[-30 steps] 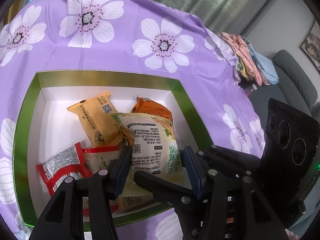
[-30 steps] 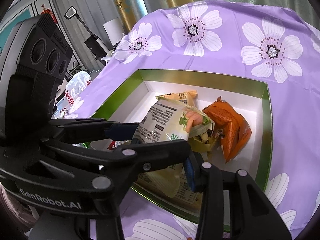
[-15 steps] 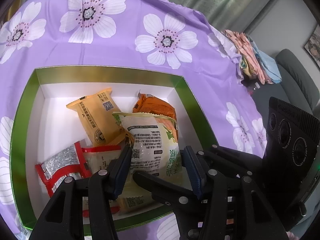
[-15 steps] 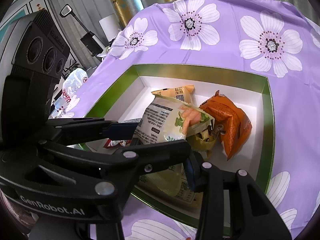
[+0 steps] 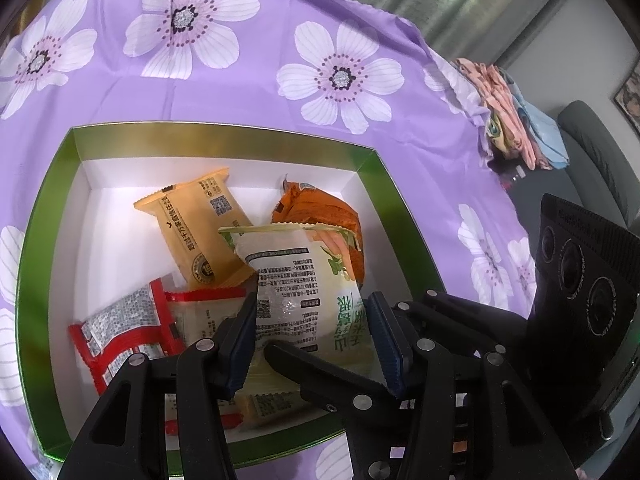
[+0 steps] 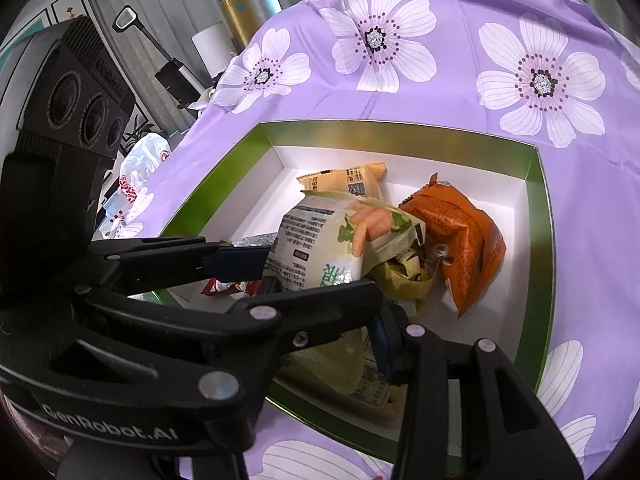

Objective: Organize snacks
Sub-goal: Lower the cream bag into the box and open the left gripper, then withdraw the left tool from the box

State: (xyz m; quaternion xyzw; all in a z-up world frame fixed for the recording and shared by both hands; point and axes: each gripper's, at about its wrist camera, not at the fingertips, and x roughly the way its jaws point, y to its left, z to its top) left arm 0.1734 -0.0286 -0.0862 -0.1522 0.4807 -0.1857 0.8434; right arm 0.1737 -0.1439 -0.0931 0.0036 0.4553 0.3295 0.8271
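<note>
I hold the white-green snack packet [image 5: 304,292] pinched between the left gripper [image 5: 312,338] pads, now lifted slightly above the box [image 5: 44,216] near its front edge; right gripper [image 6: 320,300] unclear.

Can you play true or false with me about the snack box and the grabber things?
1. The left gripper is squeezing the white and green snack bag. True.
2. The box has a green rim and sits on a purple flowered cloth. True.
3. The orange packet lies outside the box. False: it is inside, near the far right corner.
4. The box holds only one snack. False: a tan packet and a red packet are in there too.
</note>
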